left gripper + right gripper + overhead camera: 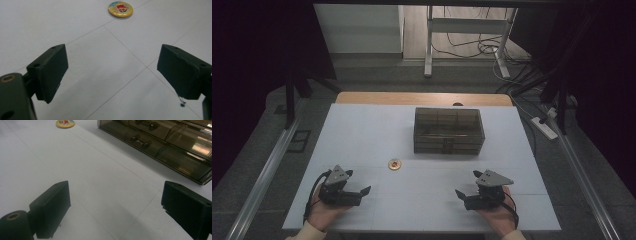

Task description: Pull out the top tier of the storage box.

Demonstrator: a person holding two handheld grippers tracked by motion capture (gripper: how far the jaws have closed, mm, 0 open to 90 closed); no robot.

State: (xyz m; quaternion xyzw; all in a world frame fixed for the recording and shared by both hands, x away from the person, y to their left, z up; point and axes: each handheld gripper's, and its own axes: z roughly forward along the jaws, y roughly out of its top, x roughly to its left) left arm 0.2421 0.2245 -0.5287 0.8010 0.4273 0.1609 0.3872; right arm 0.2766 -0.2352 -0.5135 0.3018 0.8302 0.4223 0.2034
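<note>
A small round badge (395,164), gold-rimmed with a red figure on it, lies flat on the white tabletop (362,135), between the two grippers and a little beyond them, in front of a smoky transparent box (449,131). The left gripper (363,194) rests low near the table's near edge, its jaws spread wide and empty; in the left gripper view the badge (120,9) sits well ahead of the gap, slightly right of centre. The right gripper (462,196) also has its jaws wide apart with nothing between them; in the right gripper view the badge (65,123) lies far ahead to the left, and the box (160,142) stands off to the right.
</note>
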